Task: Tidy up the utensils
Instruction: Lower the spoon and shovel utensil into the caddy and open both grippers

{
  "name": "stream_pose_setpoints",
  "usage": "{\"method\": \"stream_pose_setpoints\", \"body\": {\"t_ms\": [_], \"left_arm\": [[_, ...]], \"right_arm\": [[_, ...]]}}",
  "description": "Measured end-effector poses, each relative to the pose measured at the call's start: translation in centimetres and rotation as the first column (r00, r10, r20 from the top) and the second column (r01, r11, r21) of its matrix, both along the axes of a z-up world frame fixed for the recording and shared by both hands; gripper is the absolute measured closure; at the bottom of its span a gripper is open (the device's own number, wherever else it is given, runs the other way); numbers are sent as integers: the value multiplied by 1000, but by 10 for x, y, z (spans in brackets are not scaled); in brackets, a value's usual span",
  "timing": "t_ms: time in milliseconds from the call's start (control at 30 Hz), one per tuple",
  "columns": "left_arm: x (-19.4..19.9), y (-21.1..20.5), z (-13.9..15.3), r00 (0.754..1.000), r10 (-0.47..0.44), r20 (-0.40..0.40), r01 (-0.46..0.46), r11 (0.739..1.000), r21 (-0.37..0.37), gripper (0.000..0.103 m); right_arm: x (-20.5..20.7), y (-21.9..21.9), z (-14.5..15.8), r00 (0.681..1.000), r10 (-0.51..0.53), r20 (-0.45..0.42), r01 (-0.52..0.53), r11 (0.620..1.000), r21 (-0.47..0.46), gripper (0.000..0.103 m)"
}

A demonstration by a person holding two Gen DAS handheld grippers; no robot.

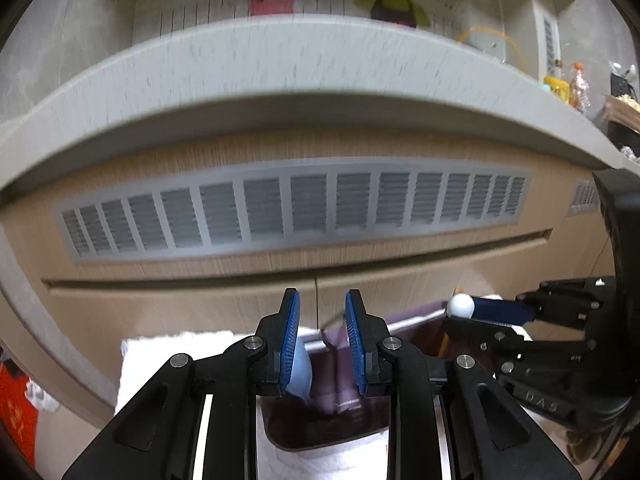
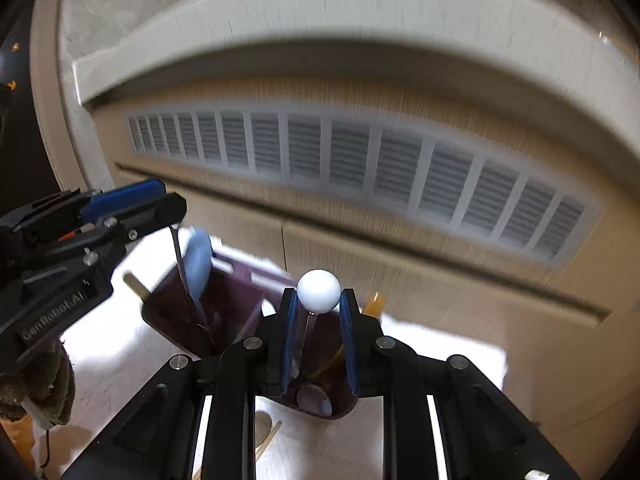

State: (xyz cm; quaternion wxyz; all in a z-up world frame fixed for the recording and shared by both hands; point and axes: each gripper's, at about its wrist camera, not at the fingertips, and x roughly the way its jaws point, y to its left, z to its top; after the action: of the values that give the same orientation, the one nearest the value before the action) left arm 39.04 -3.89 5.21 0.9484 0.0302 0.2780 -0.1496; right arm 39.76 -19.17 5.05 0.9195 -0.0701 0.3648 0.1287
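Note:
My right gripper is shut on the white ball that tops a thin-stemmed utensil. Its stem drops into the right compartment of the dark purple holder. The same ball shows at the right gripper's tip in the left wrist view. My left gripper hovers over the holder's left compartment with its pads a little apart. A light blue spoon lies against the left pad. A thin metal stem crosses near the right fingertip. Whether either is gripped is unclear. The blue spoon hangs just under the left gripper.
The holder stands on a white towel in front of a wooden cabinet with a long grey vent under a grey countertop edge. A wooden stick leans by the holder; an orange handle is in it. A spoon lies on the towel.

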Motion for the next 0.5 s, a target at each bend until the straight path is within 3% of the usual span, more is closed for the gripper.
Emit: {"method": "stream_pose_setpoints", "body": {"t_ms": [33, 167, 267, 367, 500], "left_arm": [[2, 0, -3, 1000, 2, -7, -2, 1000, -4, 76], [1, 10, -10, 999, 19, -36, -21, 999, -49, 58], [-11, 25, -5, 998, 47, -31, -49, 996, -77, 55], [-27, 37, -4, 996, 78, -43, -81, 993, -84, 44], [-58, 46, -20, 993, 69, -98, -76, 995, -70, 40]], "right_arm": [[1, 1, -7, 1000, 1, -19, -1, 1000, 1, 83], [0, 0, -22, 998, 6, -63, -7, 1000, -1, 80], [-12, -5, -19, 999, -4, -33, 4, 1000, -8, 69], [-39, -13, -8, 999, -17, 28, 17, 1000, -15, 65], [-65, -18, -9, 1000, -2, 21, 2, 1000, -7, 63]]}}
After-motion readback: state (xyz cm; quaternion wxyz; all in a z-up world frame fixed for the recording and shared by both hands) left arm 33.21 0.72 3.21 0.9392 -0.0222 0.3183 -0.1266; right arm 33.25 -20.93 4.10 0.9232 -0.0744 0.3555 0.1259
